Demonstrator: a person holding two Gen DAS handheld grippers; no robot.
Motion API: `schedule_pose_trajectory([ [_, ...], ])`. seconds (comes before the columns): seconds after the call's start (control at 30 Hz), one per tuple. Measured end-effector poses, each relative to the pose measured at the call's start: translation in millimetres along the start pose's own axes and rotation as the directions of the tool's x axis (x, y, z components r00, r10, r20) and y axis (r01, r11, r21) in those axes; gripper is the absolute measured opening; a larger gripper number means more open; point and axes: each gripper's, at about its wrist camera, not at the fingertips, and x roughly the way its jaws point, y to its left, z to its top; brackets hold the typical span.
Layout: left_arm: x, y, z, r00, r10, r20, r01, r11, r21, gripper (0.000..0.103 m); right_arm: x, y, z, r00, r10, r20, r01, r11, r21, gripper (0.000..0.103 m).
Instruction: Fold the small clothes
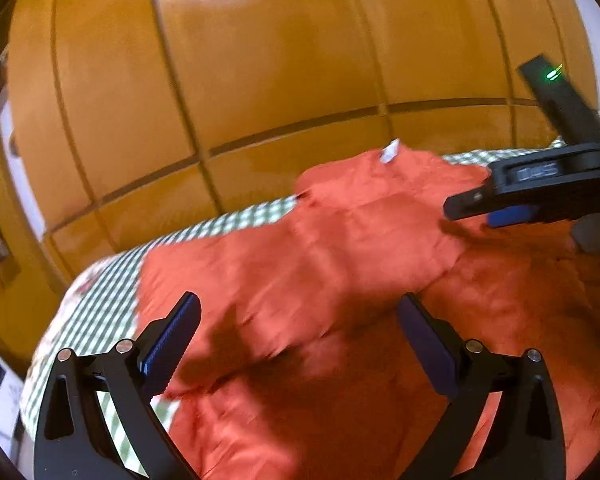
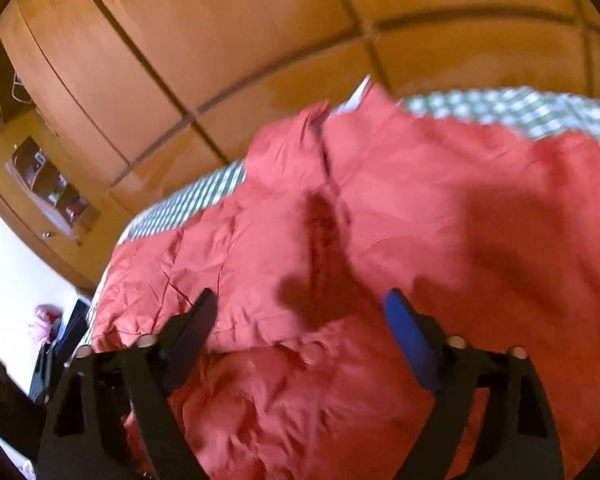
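Left gripper (image 1: 300, 320) and right gripper (image 2: 300, 312) are both hovering with jaws apart over the red garment (image 1: 340, 248), which is lying on the checkered cloth (image 1: 96, 304); white tag (image 1: 390, 154) at 12 o'clock.

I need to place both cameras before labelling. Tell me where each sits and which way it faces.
Left wrist: behind the open left gripper, facing the red garment and wardrobe; right gripper shows at right.
Right wrist: behind the open right gripper, facing the same garment; only its own fingers show.
Shared: garment, checked cloth, wardrobe.
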Motion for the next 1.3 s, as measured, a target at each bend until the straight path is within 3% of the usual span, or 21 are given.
schedule_pose_trajectory([
  [0.03, -1, 6, -6, 1.0, 0.016, -0.016, -0.016, 1.0, -0.001, 0.098, 13, 0, 1, 0.999, -0.007, -0.034, 0.008, 1.0, 0.019, 0.065],
  [0.13, 7, 20, -25, 0.992, 0.096, -0.085, -0.095, 0.995, 0.01, 0.098, 31, 2, 0, 0.997, 0.042, -0.064, -0.039, 0.998, 0.051, 0.02],
  [0.17, 12, 23, -28, 0.987, 0.116, -0.111, -0.116, 0.993, 0.006, 0.098, 29, 4, -1, 0.998, 0.046, -0.044, -0.044, 0.998, 0.041, 0.01],
  [0.2, 18, 31, -32, 0.98, 0.13, -0.152, -0.135, 0.991, -0.02, 0.098, 22, 8, 0, 0.999, 0.04, 0.007, -0.041, 0.999, 0.013, 0.008],
  [0.33, 42, 68, -31, 0.959, 0.106, -0.261, -0.162, 0.966, -0.2, 0.098, -5, 9, 4, 0.984, -0.043, 0.173, 0.045, 0.999, -0.007, 0.005],
  [0.43, 61, 83, -16, 0.958, 0.085, -0.272, -0.158, 0.953, -0.26, 0.098, -11, -2, 2, 0.975, -0.086, 0.205, 0.083, 0.996, 0.023, 0.005],
  [0.53, 81, 88, -3, 0.954, 0.123, -0.272, -0.19, 0.954, -0.234, 0.098, -3, -9, -12, 0.977, -0.107, 0.183, 0.105, 0.994, 0.019, 0.005],
  [0.6, 92, 92, 5, 0.952, 0.192, -0.24, -0.241, 0.951, -0.195, 0.098, 5, -9, -25, 0.975, -0.134, 0.175, 0.136, 0.991, 0.002, 0.005],
  [0.7, 98, 107, 10, 0.925, 0.307, -0.225, -0.347, 0.922, -0.169, 0.099, 4, -12, -33, 0.971, -0.144, 0.19, 0.145, 0.989, 0.007, 0.005],
  [0.77, 97, 118, 12, 0.92, 0.333, -0.205, -0.368, 0.915, -0.164, 0.1, 2, -13, -34, 0.971, -0.145, 0.19, 0.146, 0.989, 0.004, 0.005],
  [0.83, 103, 121, 5, 0.902, 0.397, -0.173, -0.414, 0.907, -0.078, 0.1, 8, -12, -38, 0.973, -0.152, 0.171, 0.155, 0.988, -0.006, 0.005],
  [0.93, 131, 127, -19, 0.877, 0.41, -0.251, -0.42, 0.907, 0.016, 0.1, 16, -14, -35, 0.979, -0.143, 0.142, 0.146, 0.989, -0.007, 0.005],
  [1.03, 151, 147, -32, 0.894, 0.269, -0.357, -0.31, 0.949, -0.063, 0.1, 20, -15, -33, 0.982, -0.135, 0.133, 0.137, 0.991, -0.009, 0.005],
  [1.13, 145, 157, -31, 0.928, 0.152, -0.34, -0.194, 0.977, -0.092, 0.1, 20, -22, -32, 0.985, -0.117, 0.125, 0.117, 0.993, 0.007, 0.005],
  [1.2, 136, 158, -32, 0.938, 0.122, -0.325, -0.141, 0.989, -0.036, 0.1, 20, -26, -31, 0.986, -0.11, 0.121, 0.109, 0.994, 0.015, 0.006],
  [1.3, 118, 149, -35, 0.951, 0.135, -0.277, -0.107, 0.988, 0.114, 0.1, 23, -25, -29, 0.989, -0.102, 0.11, 0.101, 0.995, 0.01, 0.007],
])
